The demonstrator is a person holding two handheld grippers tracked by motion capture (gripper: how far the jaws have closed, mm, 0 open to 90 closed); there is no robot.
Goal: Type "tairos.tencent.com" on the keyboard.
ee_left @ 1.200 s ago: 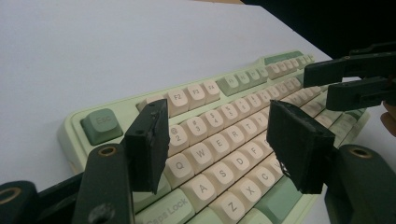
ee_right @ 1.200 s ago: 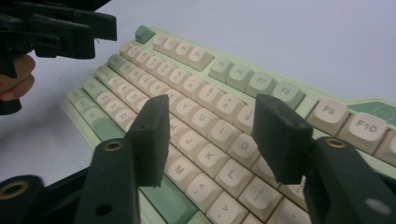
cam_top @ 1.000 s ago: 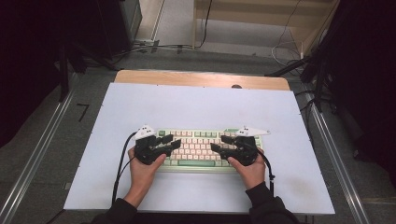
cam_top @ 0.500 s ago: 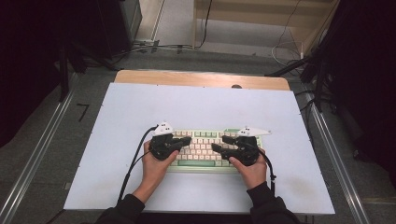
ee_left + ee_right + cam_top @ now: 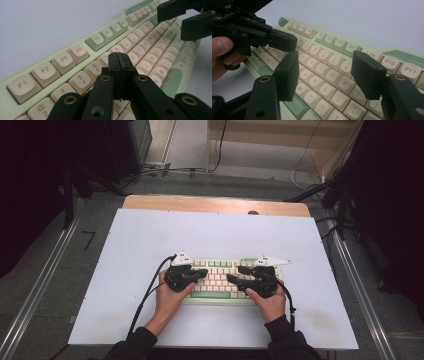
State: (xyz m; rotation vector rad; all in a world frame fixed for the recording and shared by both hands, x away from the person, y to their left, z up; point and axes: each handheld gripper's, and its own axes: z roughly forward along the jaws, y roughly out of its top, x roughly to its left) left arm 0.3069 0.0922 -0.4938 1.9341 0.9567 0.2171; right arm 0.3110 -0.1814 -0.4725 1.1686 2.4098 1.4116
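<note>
**A:** Where do things stand with the pale green keyboard with cream keycaps [image 5: 220,281]?

**B:** It lies flat on the white table sheet [image 5: 150,240], under both tools. The left gripper [image 5: 120,65] has its jaws pressed together, nothing between them, so they make one blunt black tip. That tip hovers above the number row, just past the "5" key [image 5: 94,68]. The right gripper [image 5: 325,75] has its jaws spread apart and empty, straddling the letter keys around "O" and "P" on its side of the board.

**A:** So the closed tip is the typing finger?

**B:** That's my reading. To press cleanly, I'd bring the tip straight down on the middle of one cap, not the seam between two, since it looks nearly as wide as a key. Press, then lift fully before shifting sideways, or it may drag a neighbour down.

**A:** And the right one?

**B:** I'd keep it raised clear of the caps, or close it before it presses anything; spread jaws could catch two keys at once. In the left gripper view its jaws hang ahead, well apart from the left tip.
</note>
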